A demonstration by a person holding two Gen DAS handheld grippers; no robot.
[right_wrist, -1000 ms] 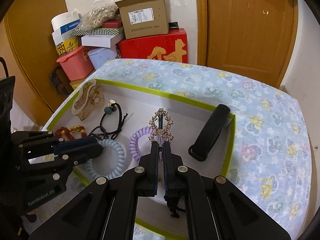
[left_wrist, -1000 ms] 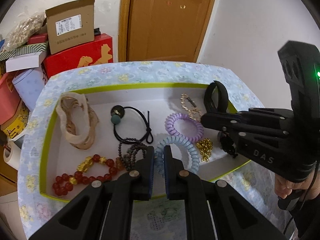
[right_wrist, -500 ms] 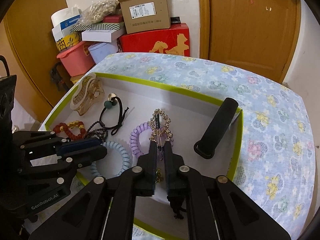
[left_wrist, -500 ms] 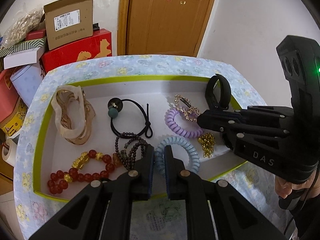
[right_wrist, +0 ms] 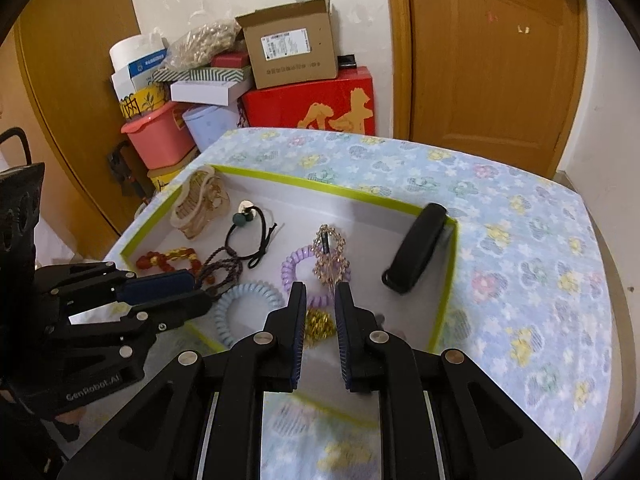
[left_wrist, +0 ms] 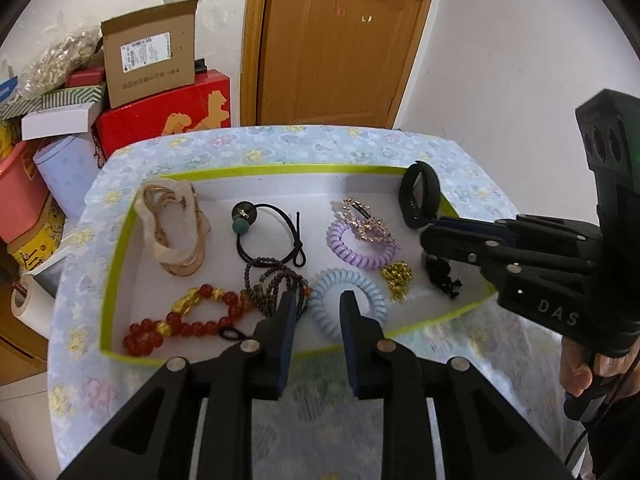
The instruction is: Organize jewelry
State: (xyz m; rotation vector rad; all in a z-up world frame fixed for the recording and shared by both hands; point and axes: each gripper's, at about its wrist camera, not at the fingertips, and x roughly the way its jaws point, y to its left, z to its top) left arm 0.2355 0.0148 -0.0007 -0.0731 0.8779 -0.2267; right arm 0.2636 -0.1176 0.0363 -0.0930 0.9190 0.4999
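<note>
Your left gripper [left_wrist: 316,304] hangs over the near edge of the lime-rimmed white tray [left_wrist: 120,240]; its jaws have just been opening and nothing is between them, with the pale blue spiral hair tie [left_wrist: 348,300] lying on the tray floor just past the tips. Your right gripper [right_wrist: 320,296] is also released: its jaws have just parted a little, and the gold rhinestone hair clip [right_wrist: 331,256] now lies free in the tray, resting across the lilac spiral hair tie [right_wrist: 300,270], just ahead of the fingertips. A small gold chain [right_wrist: 318,326] sits between the two spiral ties, seen through the gap in your right jaws. Further along the tray you have a red and gold bead bracelet [left_wrist: 180,316] at the near left corner, a dark brown bead bracelet [left_wrist: 272,284] touching it, a black elastic hair tie with a teal bead [left_wrist: 256,228] in the middle, and a beige bundle of bands [left_wrist: 176,232] at the far left. A black wristband [right_wrist: 416,254] leans against the tray's right-hand wall. The tray rests on a blue floral tablecloth [right_wrist: 520,220], with stacked boxes [right_wrist: 288,52] and a wooden door [right_wrist: 492,60] behind.
</note>
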